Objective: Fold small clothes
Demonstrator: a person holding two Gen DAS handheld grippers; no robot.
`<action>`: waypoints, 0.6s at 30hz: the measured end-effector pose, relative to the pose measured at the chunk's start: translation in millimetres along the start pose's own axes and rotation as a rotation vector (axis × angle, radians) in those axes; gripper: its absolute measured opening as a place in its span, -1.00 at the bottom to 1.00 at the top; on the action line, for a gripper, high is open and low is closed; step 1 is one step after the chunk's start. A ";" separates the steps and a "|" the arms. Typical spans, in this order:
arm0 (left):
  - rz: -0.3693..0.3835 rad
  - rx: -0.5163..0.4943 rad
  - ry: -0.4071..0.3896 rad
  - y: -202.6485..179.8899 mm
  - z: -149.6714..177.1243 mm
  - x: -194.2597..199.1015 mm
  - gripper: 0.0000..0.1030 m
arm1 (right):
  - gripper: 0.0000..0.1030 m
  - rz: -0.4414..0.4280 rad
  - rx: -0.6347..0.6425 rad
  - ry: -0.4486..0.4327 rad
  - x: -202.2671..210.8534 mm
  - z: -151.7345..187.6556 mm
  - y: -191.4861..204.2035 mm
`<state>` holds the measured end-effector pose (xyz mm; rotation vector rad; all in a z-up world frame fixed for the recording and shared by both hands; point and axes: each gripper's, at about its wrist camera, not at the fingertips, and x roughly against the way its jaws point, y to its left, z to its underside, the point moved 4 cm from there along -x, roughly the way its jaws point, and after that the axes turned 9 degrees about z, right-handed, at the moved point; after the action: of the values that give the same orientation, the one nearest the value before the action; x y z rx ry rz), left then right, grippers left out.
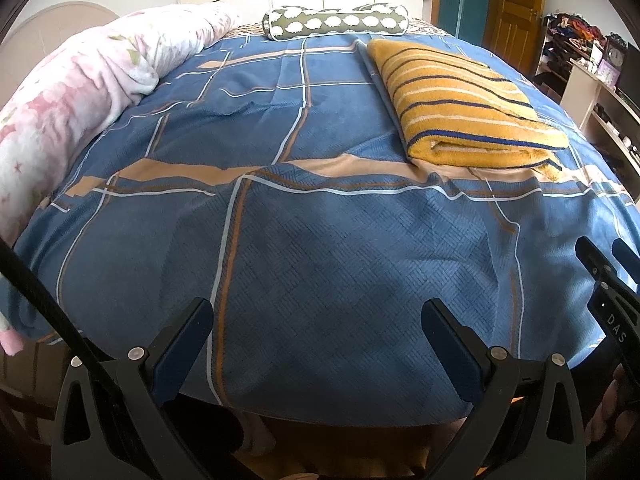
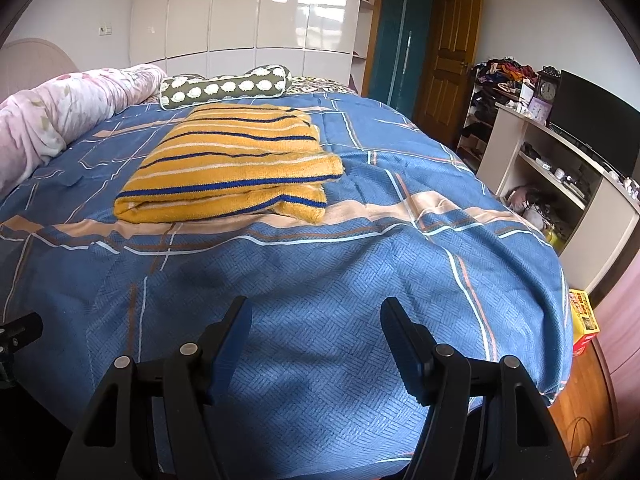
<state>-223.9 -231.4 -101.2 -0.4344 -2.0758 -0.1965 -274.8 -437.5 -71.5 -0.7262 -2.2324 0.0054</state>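
A yellow sweater with blue and white stripes (image 1: 464,100) lies folded into a thick rectangle on the blue patterned bedspread (image 1: 280,240), far right of centre. It also shows in the right wrist view (image 2: 228,164), left of centre. My left gripper (image 1: 316,312) is open and empty over the bed's near edge, well short of the sweater. My right gripper (image 2: 316,312) is open and empty, also over the near edge. The right gripper's tips show in the left wrist view (image 1: 608,252) at the right edge.
A pink floral duvet roll (image 1: 80,92) lies along the bed's left side. A green bolster with white sheep (image 1: 336,22) sits at the far end. A white shelf unit with a screen (image 2: 560,168) stands right of the bed. A yellow box (image 2: 584,316) sits on the floor.
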 end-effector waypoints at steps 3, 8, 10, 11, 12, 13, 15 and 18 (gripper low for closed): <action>0.006 -0.001 0.002 -0.7 -0.1 -0.5 1.00 | 0.38 -0.001 0.000 0.001 0.2 0.6 0.1; 0.018 -0.003 0.010 -1.9 0.4 -2.2 1.00 | 0.39 -0.002 0.000 0.002 0.2 0.7 0.7; 0.021 -0.002 0.014 -2.1 0.7 -3.2 1.00 | 0.39 -0.003 0.002 0.003 -0.5 0.3 2.0; 0.022 -0.002 0.017 -2.1 0.9 -3.8 1.00 | 0.39 -0.004 0.004 0.002 -1.0 0.2 2.1; 0.024 -0.001 0.019 -2.2 0.9 -4.4 1.00 | 0.39 -0.004 0.004 0.002 -1.2 0.2 2.2; 0.026 0.000 0.021 -2.4 1.2 -5.0 1.00 | 0.39 -0.004 0.003 0.003 -1.1 0.3 2.3; 0.029 0.001 0.024 -2.3 1.3 -5.4 1.00 | 0.39 -0.004 0.002 0.003 -0.9 0.3 2.5; 0.033 -0.003 0.027 -3.2 1.6 -6.3 1.00 | 0.39 -0.005 0.003 0.002 -1.5 0.2 2.6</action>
<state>-223.5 -235.2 -107.3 -0.4649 -2.0410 -0.1852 -272.8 -436.0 -73.2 -0.7188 -2.2316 0.0056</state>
